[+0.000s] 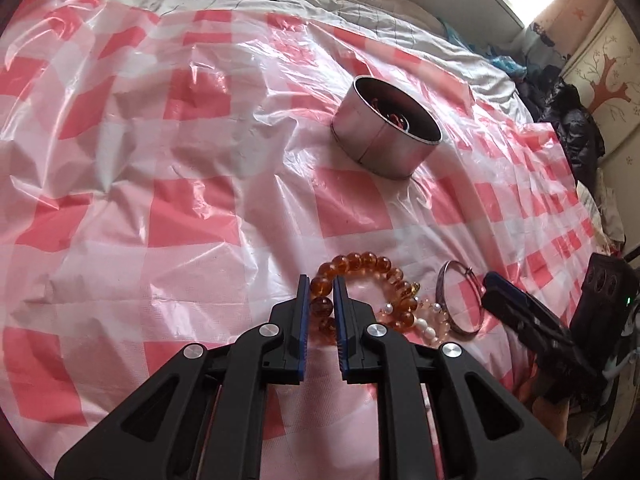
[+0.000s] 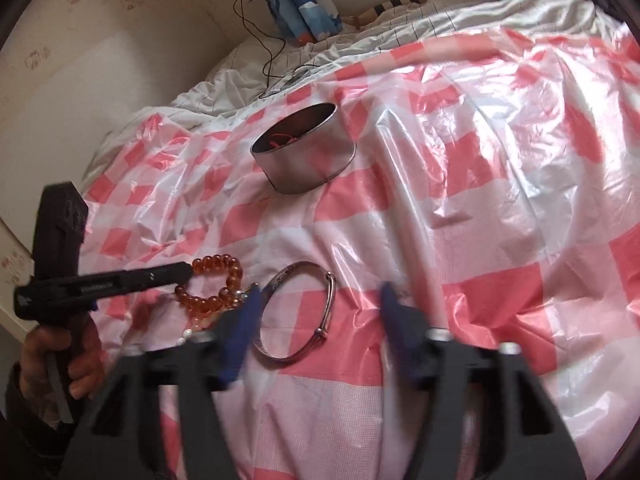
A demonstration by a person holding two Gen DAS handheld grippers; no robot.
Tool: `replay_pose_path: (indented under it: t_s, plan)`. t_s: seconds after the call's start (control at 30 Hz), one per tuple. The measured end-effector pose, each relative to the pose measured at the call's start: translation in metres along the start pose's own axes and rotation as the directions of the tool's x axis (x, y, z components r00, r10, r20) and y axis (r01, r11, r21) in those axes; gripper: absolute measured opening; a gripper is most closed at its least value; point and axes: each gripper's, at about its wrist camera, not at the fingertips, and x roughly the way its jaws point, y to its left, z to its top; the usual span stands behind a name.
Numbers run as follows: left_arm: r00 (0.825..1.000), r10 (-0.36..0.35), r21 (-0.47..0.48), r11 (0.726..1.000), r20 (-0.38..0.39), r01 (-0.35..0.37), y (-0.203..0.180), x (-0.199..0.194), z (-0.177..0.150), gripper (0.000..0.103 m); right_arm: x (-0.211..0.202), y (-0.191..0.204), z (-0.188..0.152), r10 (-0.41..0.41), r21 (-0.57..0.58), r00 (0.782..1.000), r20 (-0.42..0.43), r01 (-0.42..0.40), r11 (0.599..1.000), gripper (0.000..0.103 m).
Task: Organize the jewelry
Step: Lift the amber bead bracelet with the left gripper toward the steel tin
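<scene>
An amber bead bracelet (image 1: 362,266) lies on the pink checked plastic sheet (image 1: 160,160). My left gripper (image 1: 321,284) is closed on its left side, with beads pinched between the blue pads; it also shows in the right wrist view (image 2: 188,268). A pale pearl-and-pink bead bracelet (image 1: 430,326) lies beside it. A silver bangle (image 2: 298,314) lies flat to the right. My right gripper (image 2: 320,300) is open and empty, its fingers either side of the bangle. A round metal tin (image 1: 386,128) with reddish items inside stands farther back.
The sheet covers a bed with white bedding (image 2: 440,12). A black cable (image 2: 272,56) and a small round device lie at the bed's head. Dark clothes (image 1: 572,120) are heaped at the right edge by a wall.
</scene>
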Motion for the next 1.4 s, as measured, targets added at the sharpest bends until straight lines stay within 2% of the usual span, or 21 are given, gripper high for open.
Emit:
replay_pose_path:
  t_s: [0.03,0.07,0.13,0.17,0.2,0.23,0.27,0.3,0.37,0.4,0.47,0.5,0.57,0.67,0.83,0.93,1.0,1.2,1.4]
  plan:
    - [1.000,0.010,-0.003,1.000,0.000,-0.010,0.001,0.001,0.001,0.014,0.004,0.007,0.000,-0.047,-0.039,0.999,-0.017,0.046,0.998,0.067]
    - [1.000,0.023,-0.005,1.000,-0.010,-0.023,0.003,0.004,0.001,0.021,0.009,0.015,-0.001,-0.096,-0.080,0.995,-0.036,0.093,0.992,0.067]
    - [0.999,0.027,-0.007,1.000,-0.027,-0.027,0.002,0.009,0.000,0.029,0.021,0.032,-0.005,-0.210,-0.182,0.976,-0.053,0.197,0.963,0.063]
    - [0.999,0.030,-0.001,1.000,-0.033,-0.030,0.001,0.012,0.000,0.032,0.024,0.038,-0.007,-0.246,-0.218,0.968,-0.050,0.230,0.948,0.051]
    - [0.998,0.044,0.018,0.999,-0.036,-0.044,-0.003,0.014,-0.001,0.033,0.026,0.043,-0.008,-0.257,-0.240,0.965,-0.049,0.239,0.941,0.046]
    - [0.998,0.060,0.044,0.997,-0.035,-0.058,-0.007,0.015,-0.002,0.033,0.027,0.045,-0.009,-0.275,-0.254,0.961,-0.042,0.256,0.933,0.029]
    - [0.997,0.065,0.073,0.995,-0.032,-0.062,-0.011,0.014,-0.003,0.022,0.025,0.045,-0.010,-0.280,-0.257,0.960,-0.034,0.262,0.930,0.015]
    - [0.997,0.068,0.094,0.993,-0.022,-0.066,-0.014,0.012,-0.004,0.010,0.021,0.044,-0.010,-0.270,-0.245,0.962,-0.024,0.256,0.935,0.012]
    - [1.000,0.009,0.091,0.996,-0.003,-0.008,-0.015,0.004,-0.004,0.010,0.010,0.031,-0.008,-0.186,-0.157,0.982,-0.011,0.182,0.971,0.008]
    - [0.999,-0.043,0.068,0.997,0.014,0.042,-0.012,-0.003,-0.003,0.010,0.003,0.019,-0.008,-0.116,-0.083,0.993,-0.001,0.115,0.990,0.008]
    - [0.990,-0.129,0.024,0.991,0.060,0.128,-0.005,-0.015,0.001,0.010,-0.004,0.005,-0.007,-0.001,0.022,1.000,0.027,0.000,1.000,0.008]
    - [0.979,-0.178,0.009,0.984,0.095,0.178,-0.002,-0.023,0.003,0.010,-0.009,0.000,-0.008,0.053,0.062,0.997,0.053,-0.056,0.997,0.008]
    - [0.967,-0.213,0.003,0.977,0.140,0.215,-0.001,-0.032,0.006,0.010,-0.017,-0.011,-0.010,0.132,0.134,0.986,0.098,-0.145,0.980,0.008]
    - [0.958,-0.257,-0.033,0.964,0.130,0.263,0.002,-0.029,0.009,0.010,-0.021,-0.025,-0.014,0.243,0.219,0.958,0.152,-0.273,0.937,0.008]
    - [0.948,-0.279,-0.005,0.959,0.152,0.283,-0.006,-0.032,0.011,0.010,-0.029,-0.041,-0.015,0.356,0.303,0.905,0.234,-0.416,0.857,0.008]
    - [0.945,-0.281,0.011,0.959,0.166,0.283,-0.010,-0.034,0.012,0.010,-0.034,-0.048,-0.014,0.390,0.331,0.879,0.274,-0.467,0.820,0.008]
    - [0.946,-0.263,0.040,0.965,0.191,0.260,-0.014,-0.038,0.015,0.010,-0.037,-0.051,-0.011,0.395,0.335,0.873,0.287,-0.478,0.812,0.008]
    - [0.947,-0.198,0.114,0.978,0.252,0.174,-0.032,-0.043,0.021,0.010,-0.040,-0.043,0.007,0.400,0.298,0.868,0.295,-0.481,0.825,0.008]
    - [0.939,-0.152,0.173,0.980,0.310,0.102,-0.046,-0.048,0.027,0.010,-0.032,-0.033,0.022,0.406,0.268,0.869,0.284,-0.479,0.836,0.008]
